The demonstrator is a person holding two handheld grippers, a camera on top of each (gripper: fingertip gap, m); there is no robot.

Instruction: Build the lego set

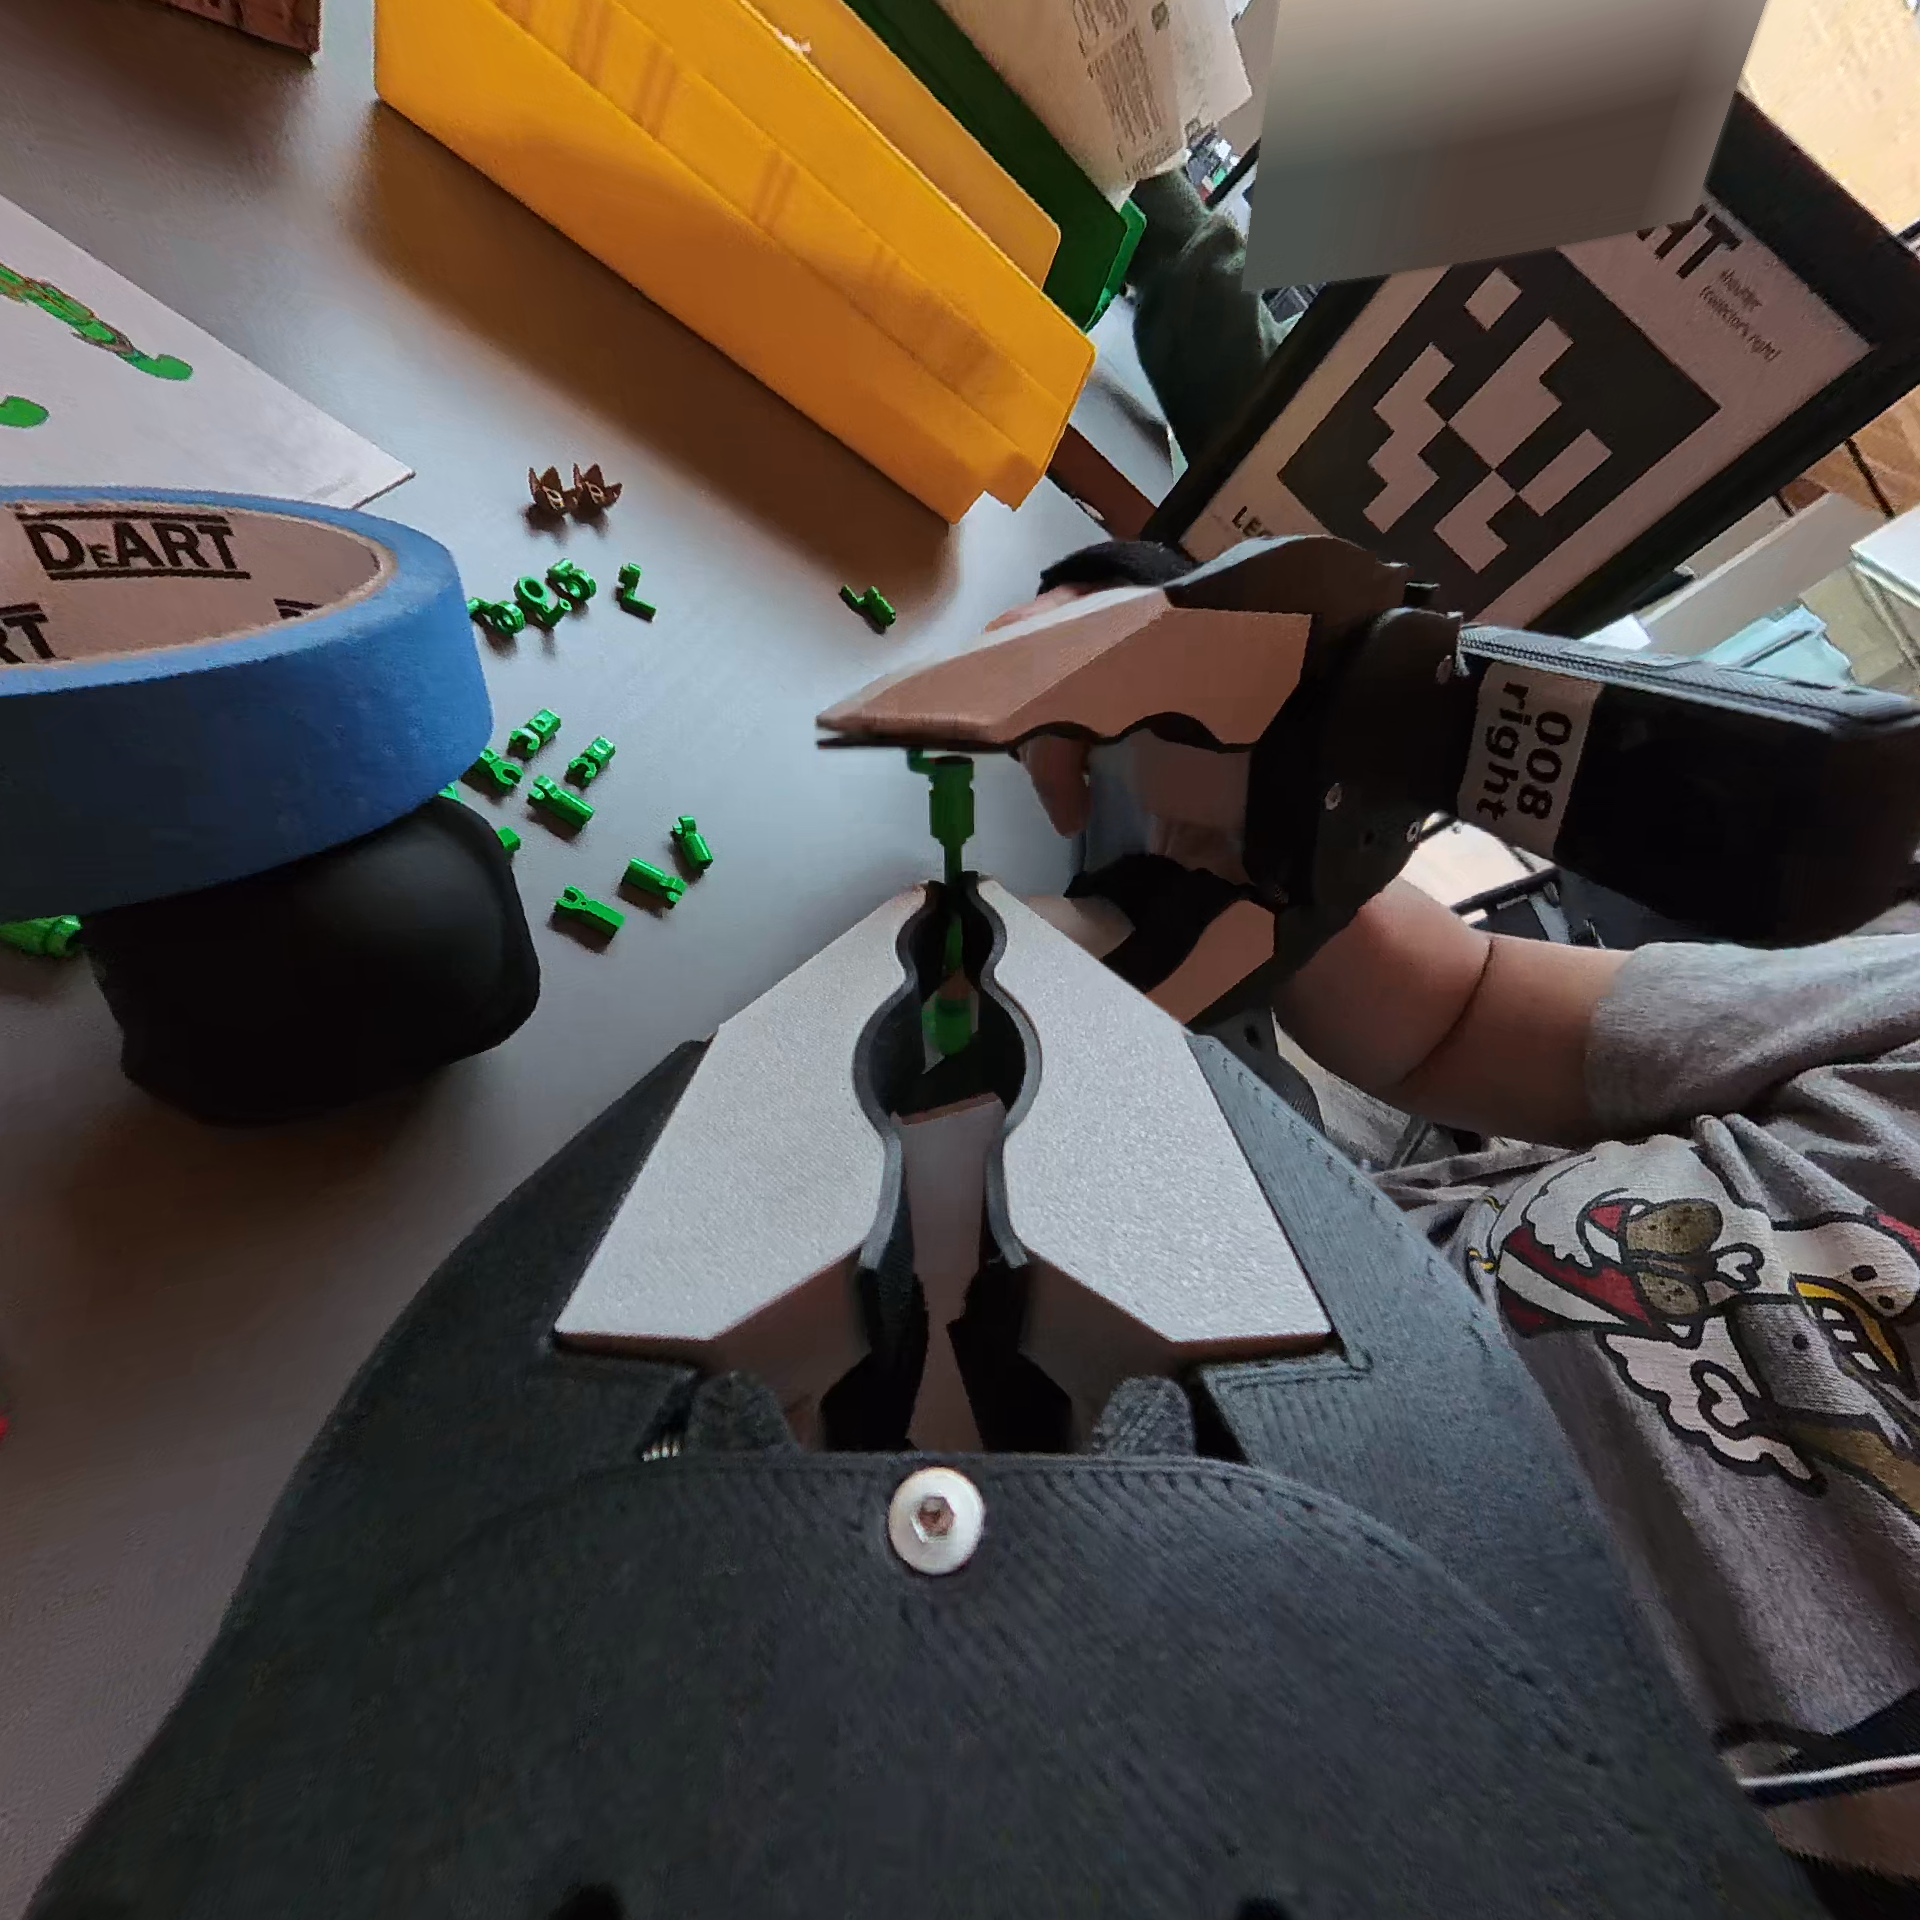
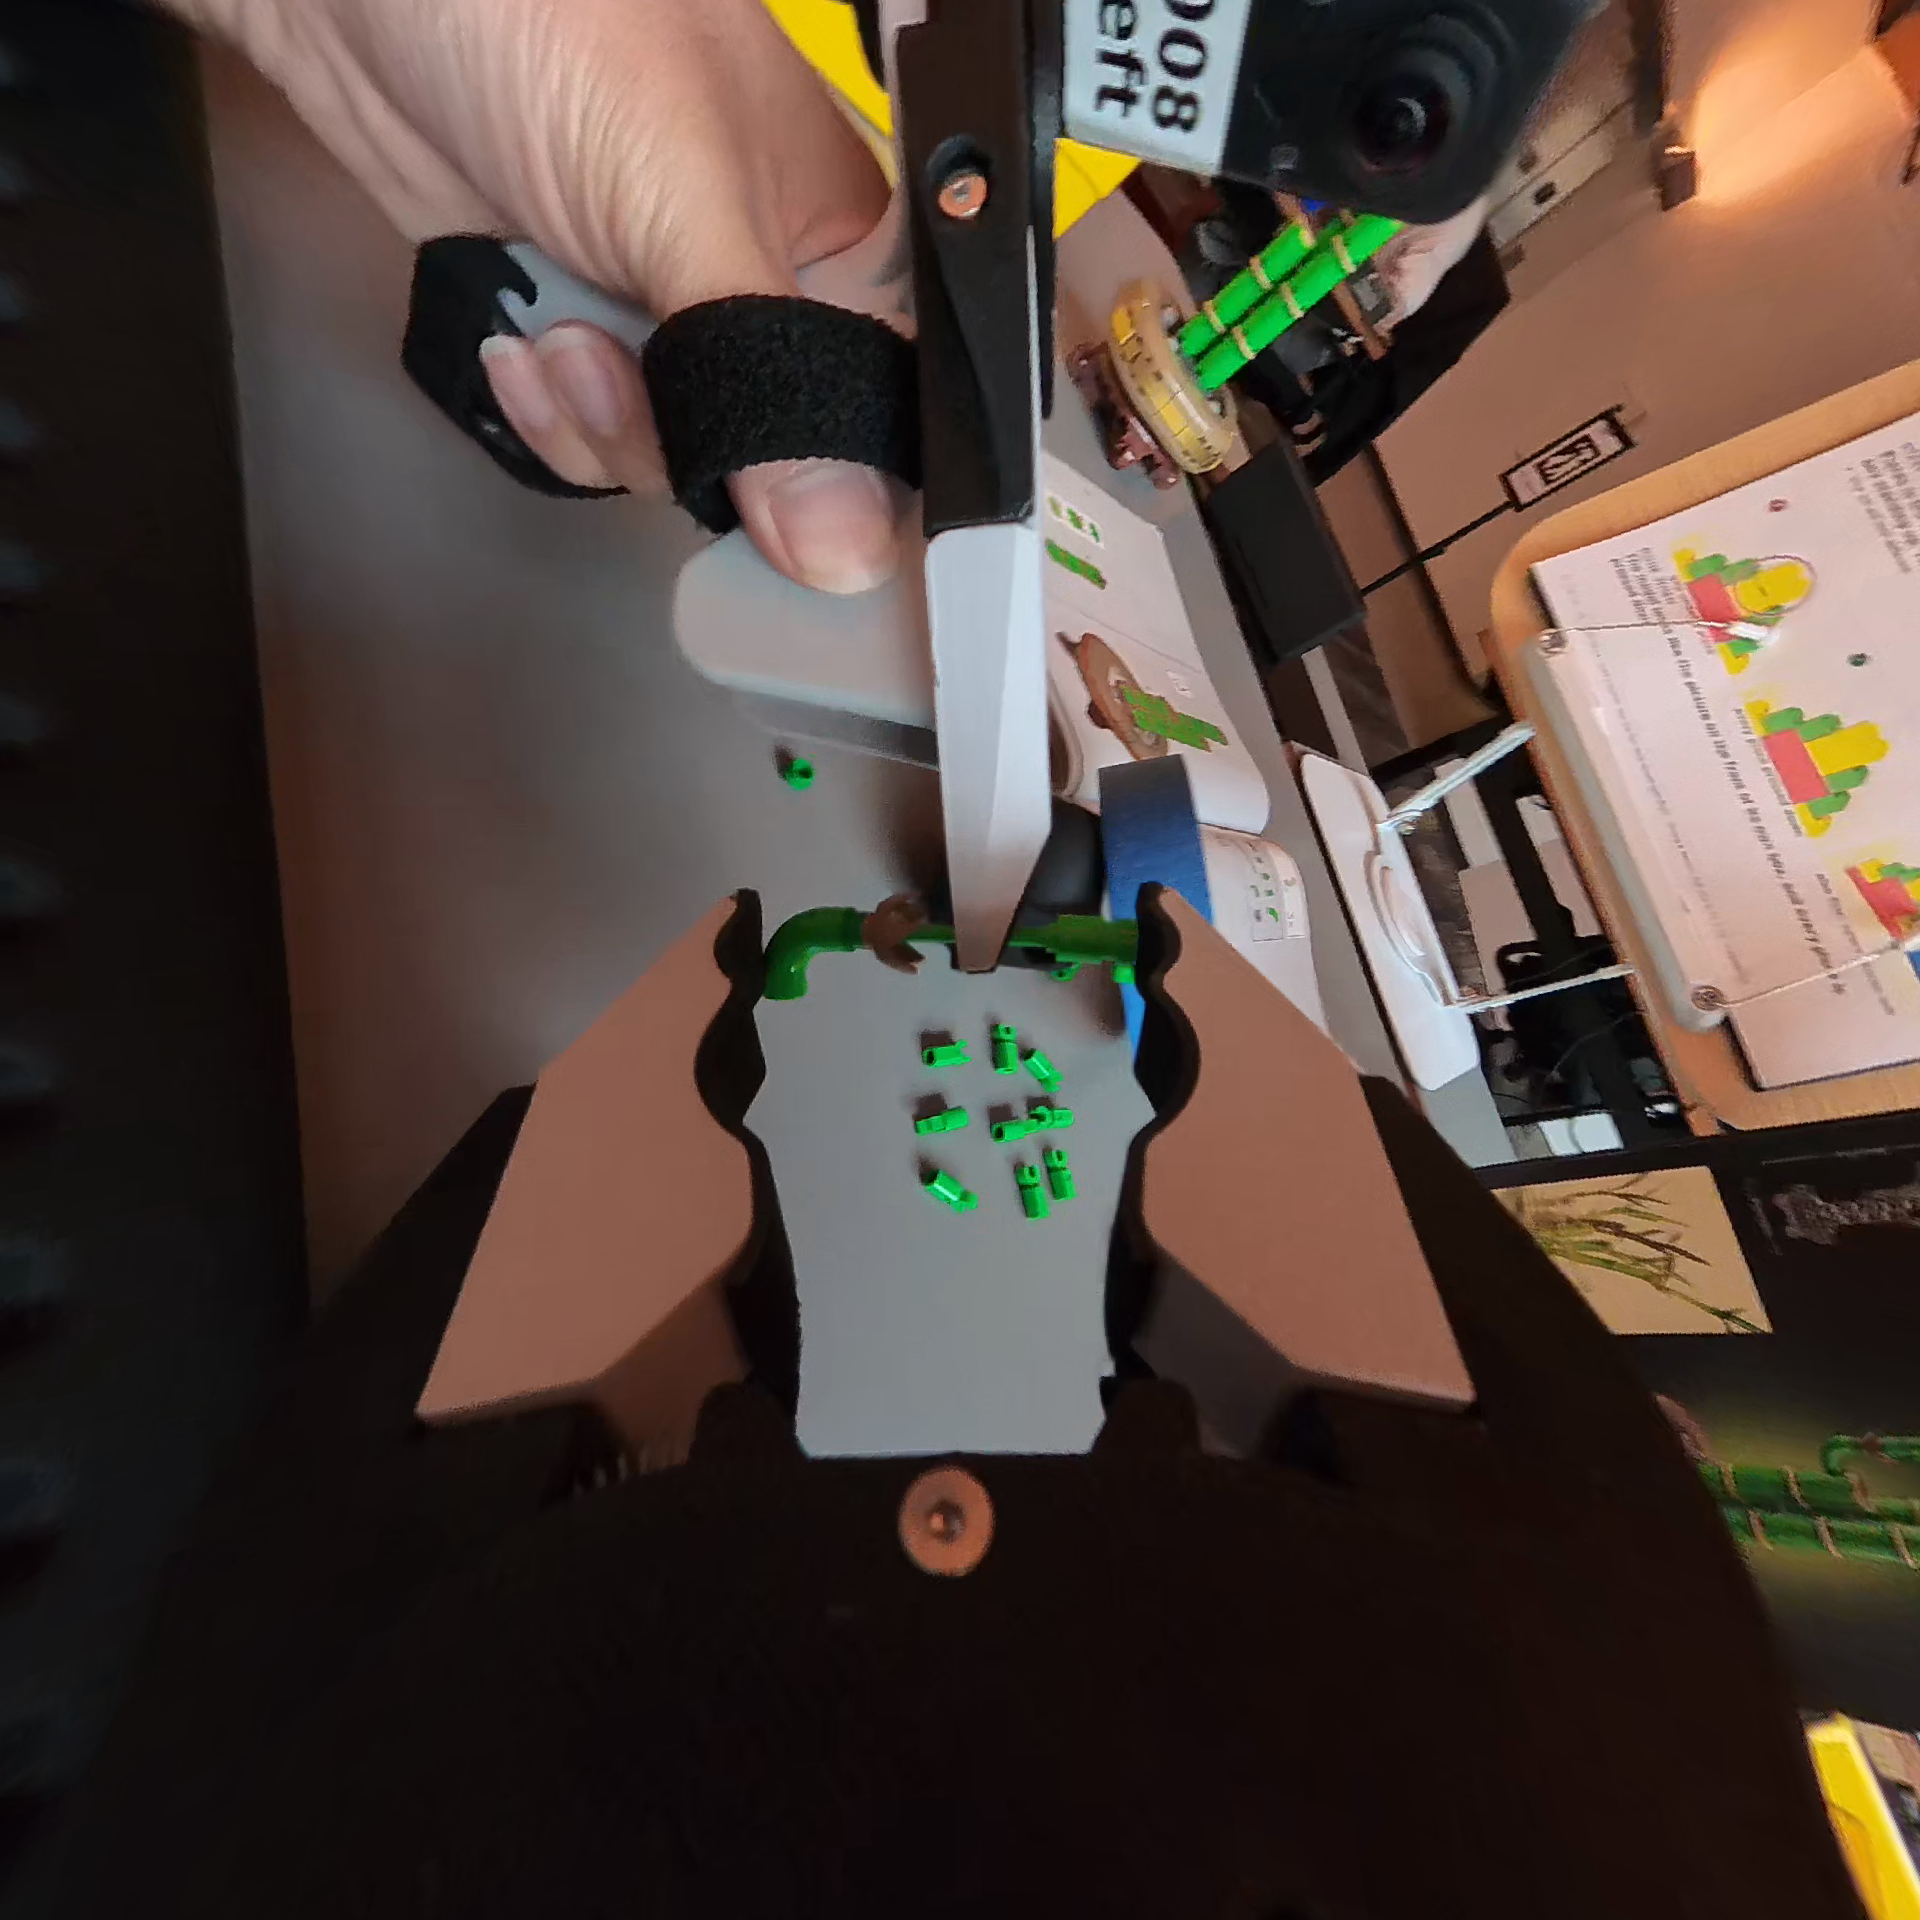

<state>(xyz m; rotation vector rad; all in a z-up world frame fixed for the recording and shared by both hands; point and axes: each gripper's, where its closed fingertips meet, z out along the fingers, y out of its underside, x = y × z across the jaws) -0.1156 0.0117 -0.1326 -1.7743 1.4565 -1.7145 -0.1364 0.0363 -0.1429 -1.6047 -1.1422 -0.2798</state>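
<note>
My left gripper [image 1: 951, 891] is shut on a thin green lego stem [image 1: 951, 810] and holds it above the grey table [image 1: 675, 675]. In the right wrist view the left gripper [image 2: 977, 961] comes down from above and pinches the stem [image 2: 831, 930] near its middle. The stem has a curved green end and a small brown piece [image 2: 896, 925]. My right gripper [image 2: 948, 914] is open wide, and the stem spans the gap with an end close to each fingertip. Its upper finger [image 1: 1039, 675] sits over the stem's far end.
Several loose green pieces [image 1: 582, 800] [image 2: 997, 1122] and two brown pieces [image 1: 574, 490] lie on the table. A blue tape roll [image 1: 229, 675] rests on a black round object [image 1: 312, 987]. A yellow bin [image 1: 779, 208] stands behind, an instruction booklet [image 2: 1132, 665] to the side. The tips of both grippers are at nearly the same place.
</note>
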